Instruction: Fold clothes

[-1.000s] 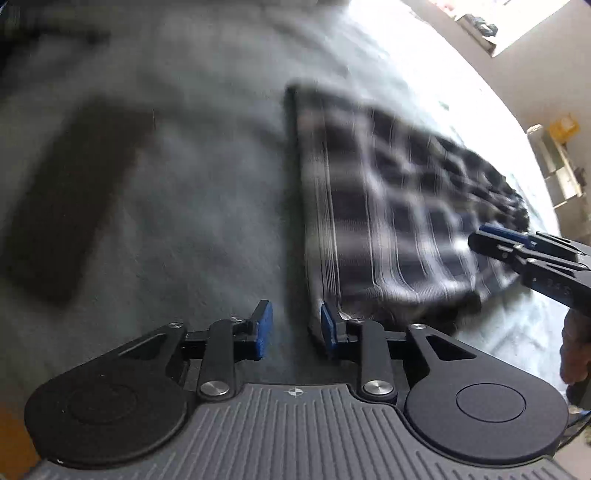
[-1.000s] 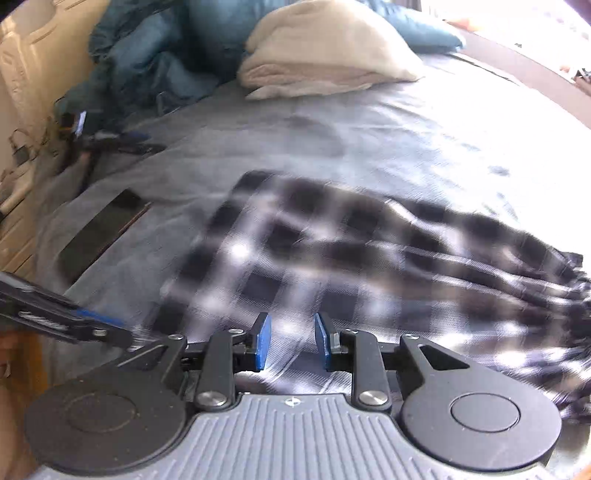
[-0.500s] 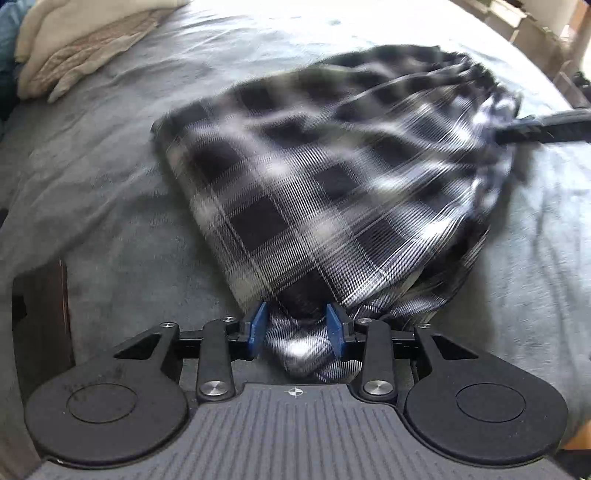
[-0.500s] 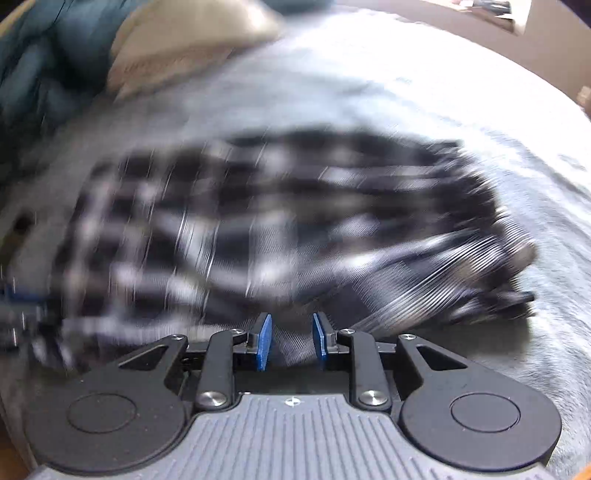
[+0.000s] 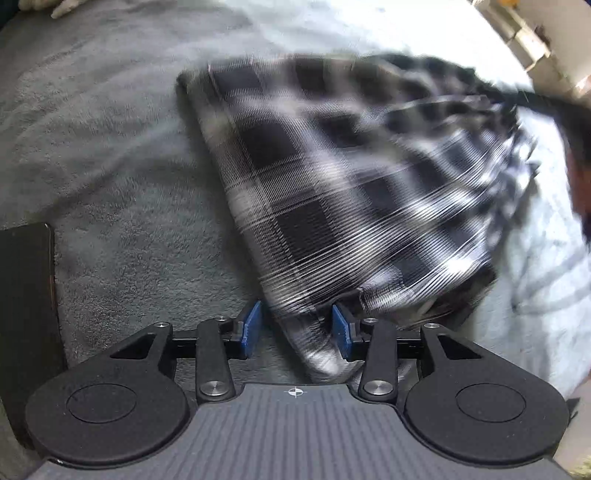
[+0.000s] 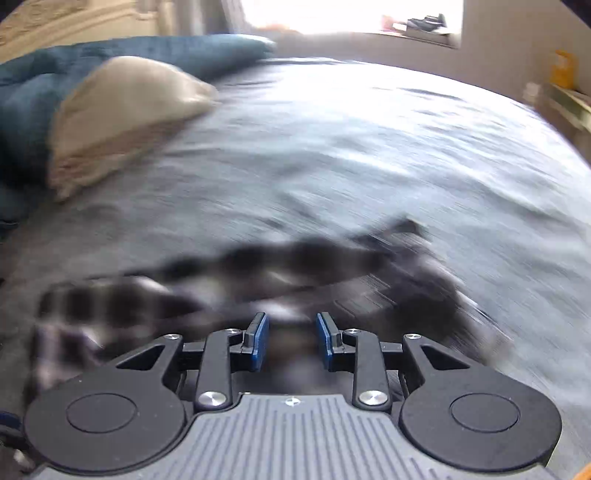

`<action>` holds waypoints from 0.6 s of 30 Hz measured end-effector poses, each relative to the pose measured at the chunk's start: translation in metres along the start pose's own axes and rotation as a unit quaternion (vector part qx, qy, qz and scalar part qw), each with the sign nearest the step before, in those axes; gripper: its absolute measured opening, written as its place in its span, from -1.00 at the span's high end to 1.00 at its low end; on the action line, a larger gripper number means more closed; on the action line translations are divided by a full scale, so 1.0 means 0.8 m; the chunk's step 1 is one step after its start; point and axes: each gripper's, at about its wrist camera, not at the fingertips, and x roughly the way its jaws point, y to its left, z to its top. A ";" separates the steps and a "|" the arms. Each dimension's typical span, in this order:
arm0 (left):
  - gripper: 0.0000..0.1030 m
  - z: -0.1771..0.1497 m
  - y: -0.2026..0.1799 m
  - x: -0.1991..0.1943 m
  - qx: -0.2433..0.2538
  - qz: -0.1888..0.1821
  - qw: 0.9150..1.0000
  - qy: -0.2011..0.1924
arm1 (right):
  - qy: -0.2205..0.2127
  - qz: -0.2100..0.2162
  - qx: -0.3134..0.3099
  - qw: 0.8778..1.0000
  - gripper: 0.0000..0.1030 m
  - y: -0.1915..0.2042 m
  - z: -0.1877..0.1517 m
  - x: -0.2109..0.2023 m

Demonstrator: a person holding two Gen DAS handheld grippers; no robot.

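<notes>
One plaid cloth (image 5: 332, 177), black, grey and white, lies on one grey bed (image 5: 110, 147), folded into a wedge that narrows toward the left gripper (image 5: 297, 330). Two grippers, each with two blue pads. Left gripper: jaws have just been opening and stand spread; the cloth's narrow corner lies between the pads, a gap showing beside the left pad (image 5: 251, 328), contact at the right pad unclear. Right gripper (image 6: 291, 341): jaws have just been opening and are parted; blurred cloth (image 6: 221, 288) lies between and ahead of the pads, and whether they press it cannot be told. Left wrist view alone: one dark flat slab (image 5: 26, 314) at the left edge on the bed, one pale cloth scrap at the top left corner, and a dark blurred shape at the cloth's far right edge. Right wrist view alone: one beige pillow (image 6: 122, 114), one blue quilt (image 6: 33, 96) behind it, one bright window (image 6: 332, 14), one yellow item (image 6: 563, 68) on shelving at right.
</notes>
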 end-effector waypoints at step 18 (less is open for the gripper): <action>0.14 0.002 -0.010 0.011 -0.031 -0.027 0.999 -0.004 | 0.032 -0.010 0.046 0.998 0.20 -0.026 0.047 0.114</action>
